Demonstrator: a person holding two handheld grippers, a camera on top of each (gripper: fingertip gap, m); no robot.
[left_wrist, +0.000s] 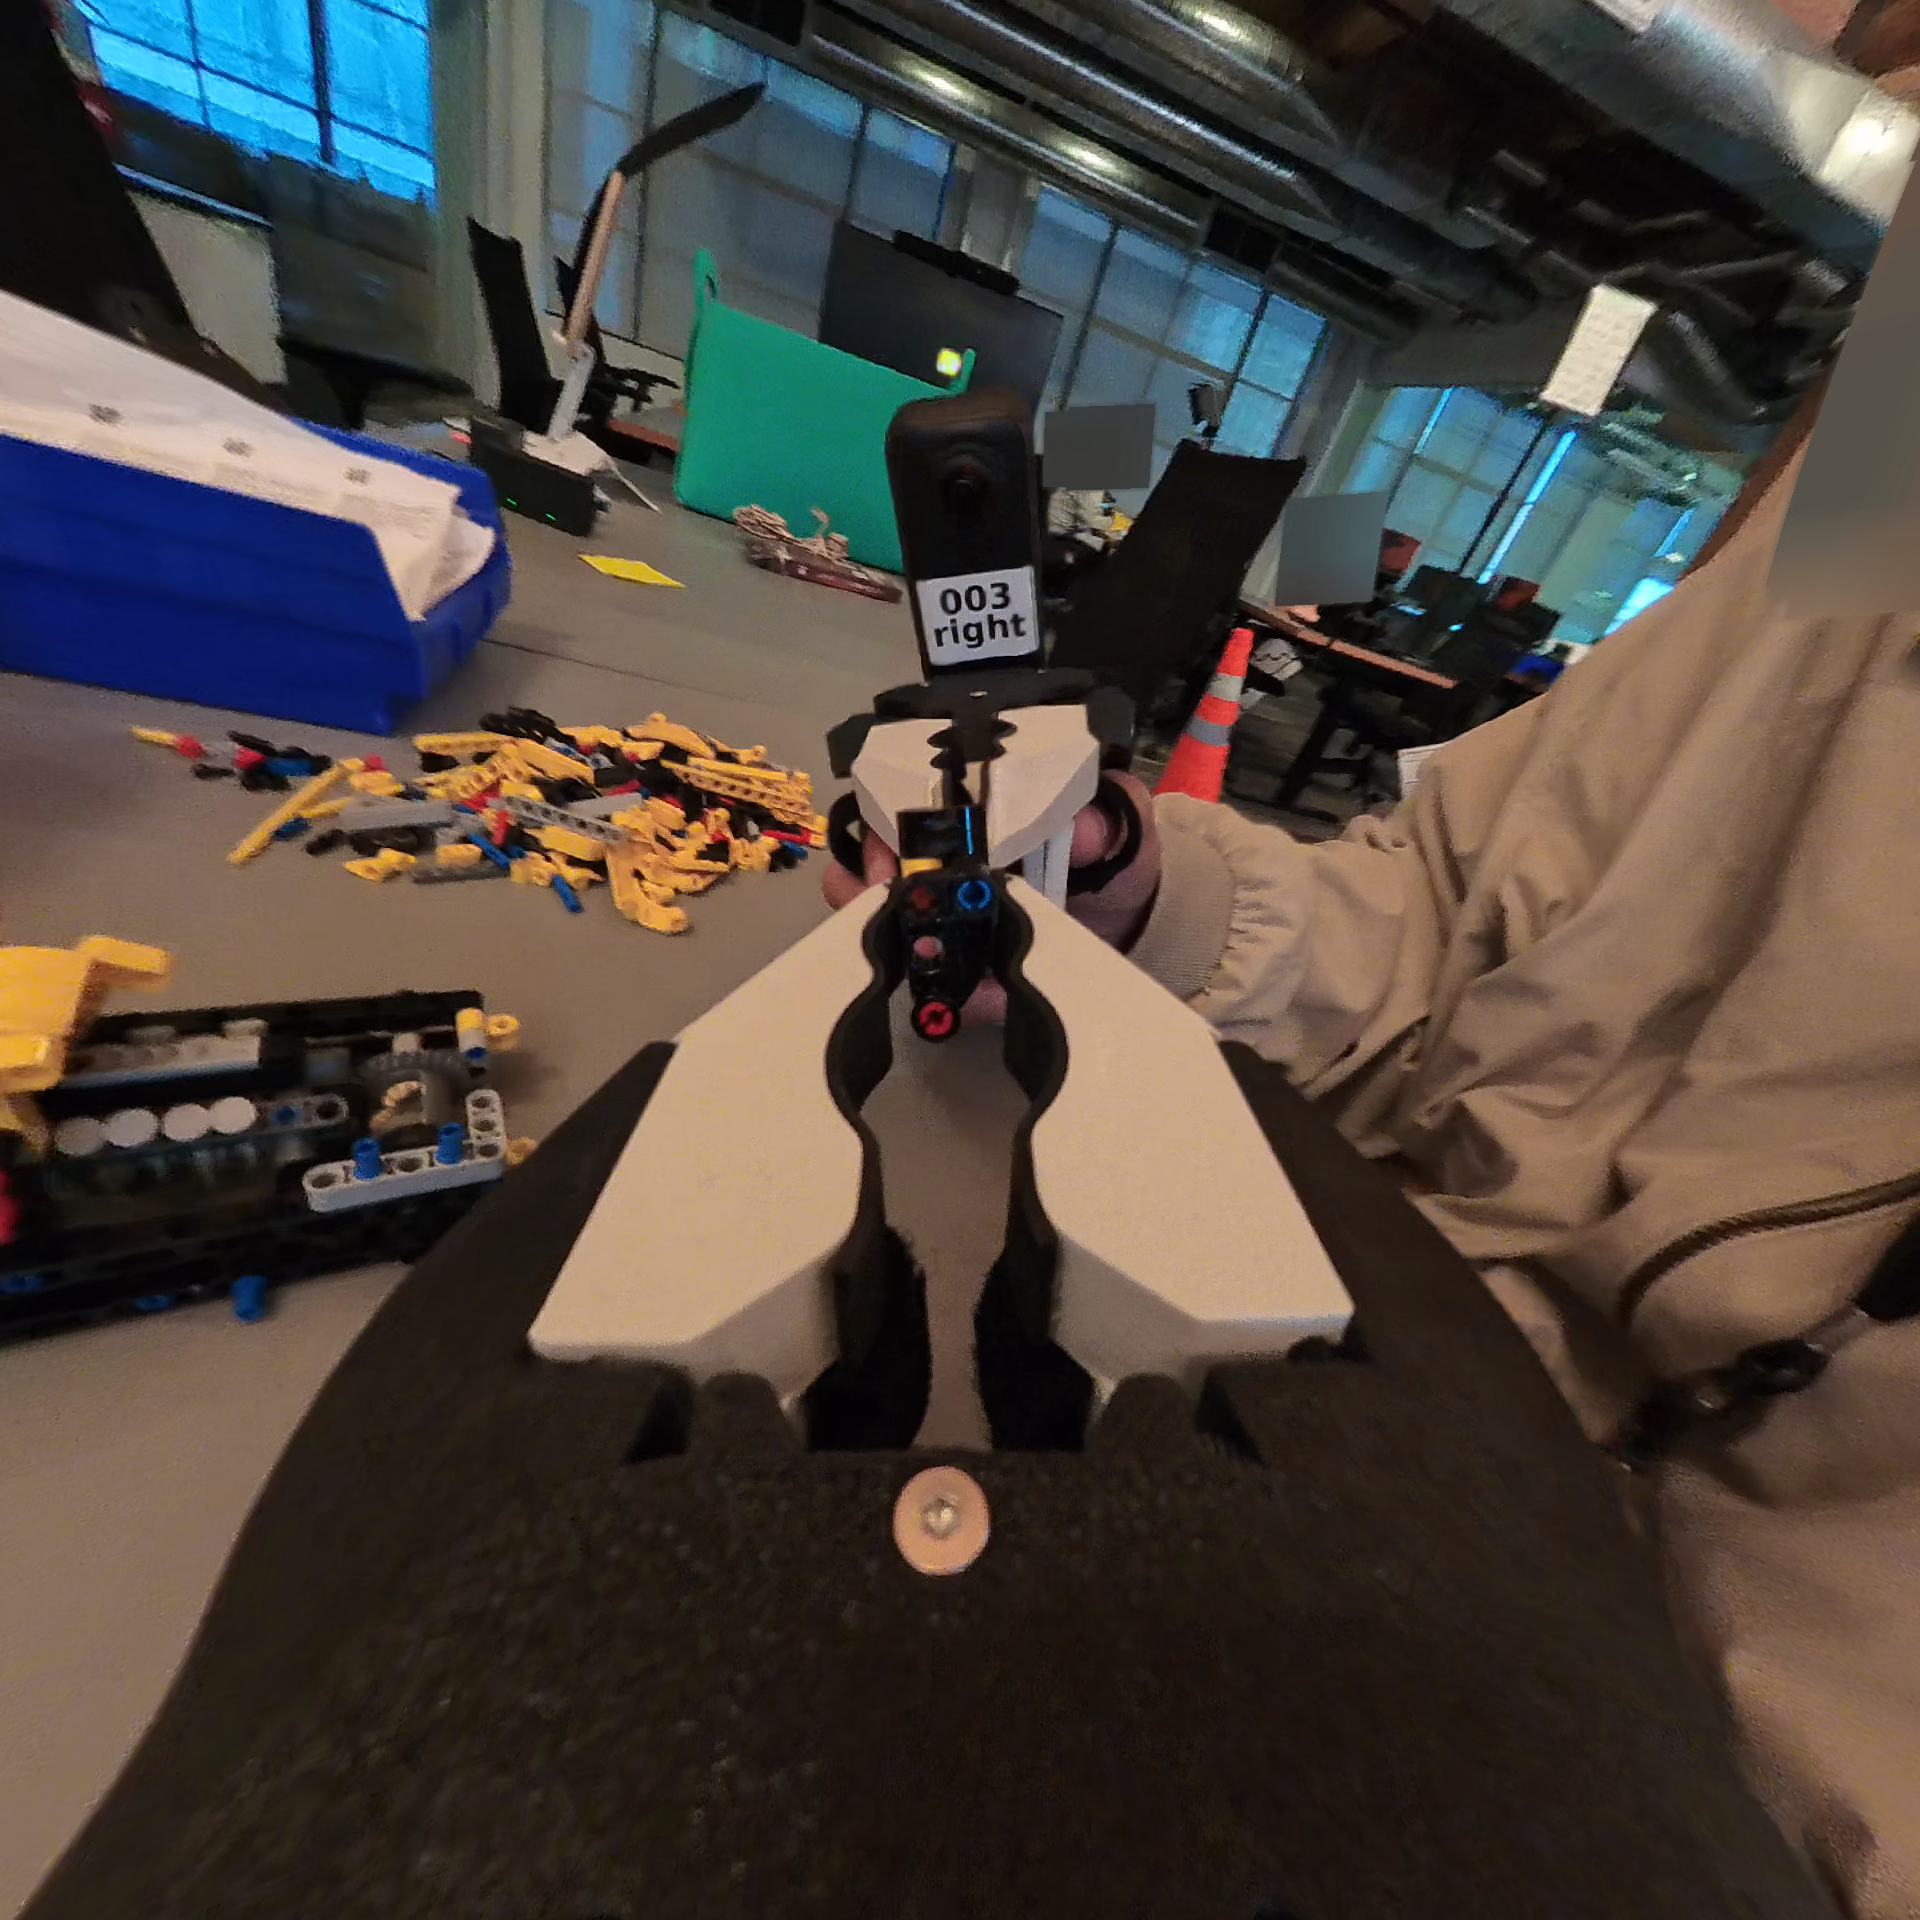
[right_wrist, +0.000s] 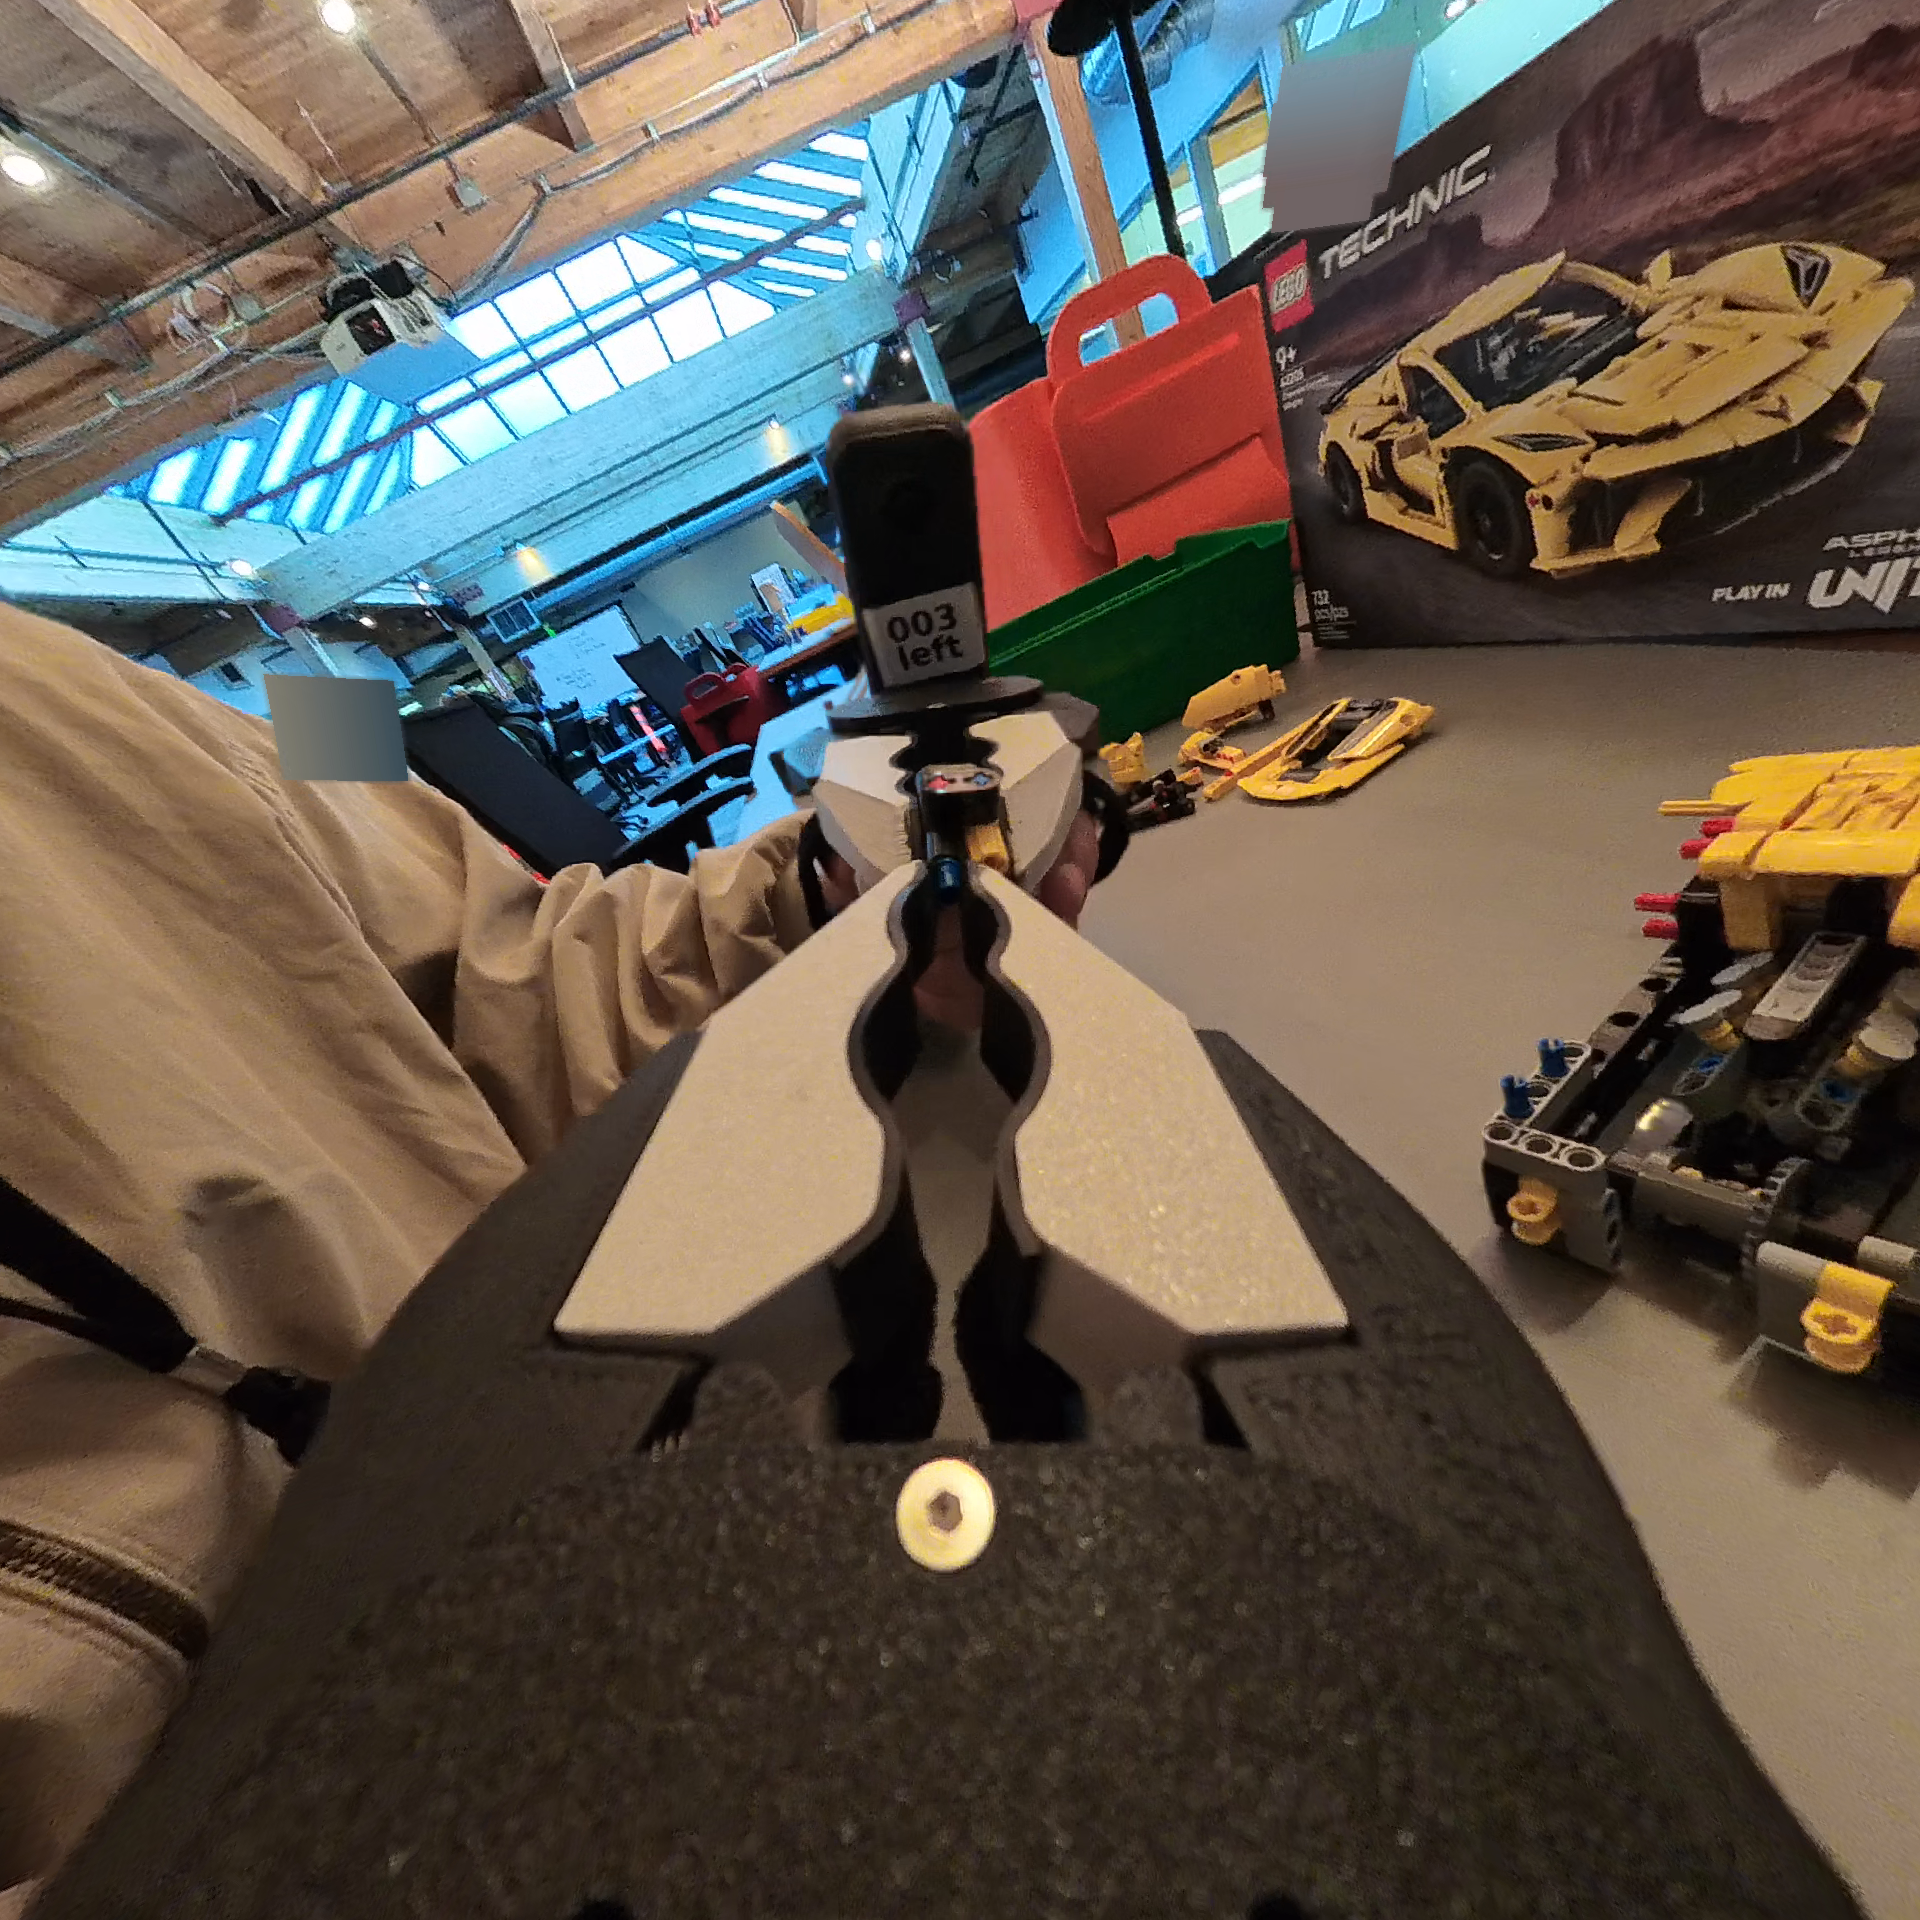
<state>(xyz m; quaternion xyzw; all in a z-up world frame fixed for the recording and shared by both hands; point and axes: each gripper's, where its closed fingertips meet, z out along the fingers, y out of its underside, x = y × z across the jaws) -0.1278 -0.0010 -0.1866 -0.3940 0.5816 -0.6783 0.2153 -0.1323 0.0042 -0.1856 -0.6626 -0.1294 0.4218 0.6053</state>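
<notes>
A small black brick assembly (left_wrist: 940, 951) with red and blue pins and a yellow piece is held in the air between the two grippers, which face each other tip to tip. My left gripper (left_wrist: 940, 914) is shut on its near end. The right gripper (left_wrist: 951, 831) shows beyond it, closed on the far end. In the right wrist view my right gripper (right_wrist: 945, 883) is shut on the same assembly (right_wrist: 954, 826), with a blue pin at its tips. The left gripper (right_wrist: 951, 800) shows behind it. A person's hands in beige sleeves (left_wrist: 1455, 935) hold both.
A partly built black and grey car chassis (left_wrist: 260, 1122) (right_wrist: 1714, 1122) lies on the grey table (left_wrist: 156, 1507). Also on the table are a pile of loose yellow pieces (left_wrist: 582, 800), a blue bin (left_wrist: 239, 603), yellow body panels (right_wrist: 1320, 738), a green bin (right_wrist: 1143, 623), a red case (right_wrist: 1132, 436) and a set box (right_wrist: 1610, 364). Less than 4 cm separates the two grippers' tips.
</notes>
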